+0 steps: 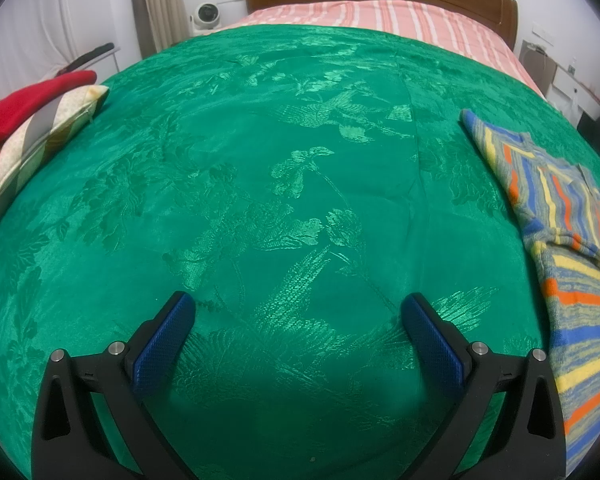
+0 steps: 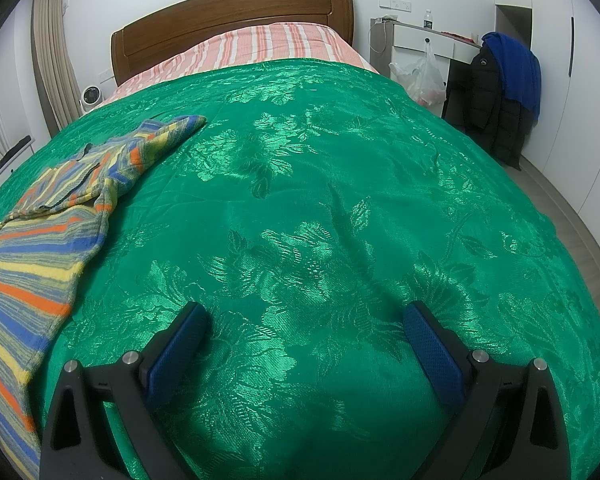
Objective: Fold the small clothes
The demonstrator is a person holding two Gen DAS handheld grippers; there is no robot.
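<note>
left gripper (image 1: 300,312) and right gripper (image 2: 304,320) spread wide (both empty).

The striped garment (image 1: 572,240) is cut off by the right and lower edges of the left wrist view, and in the right wrist view (image 2: 40,240) by the left and lower edges, so its full outline cannot be made out. The red cloth (image 1: 24,110) and the patterned pillow (image 1: 40,140) beneath it are cropped at the left edge. The label on the small bottle (image 2: 427,18) on the desk cannot be read.
</note>
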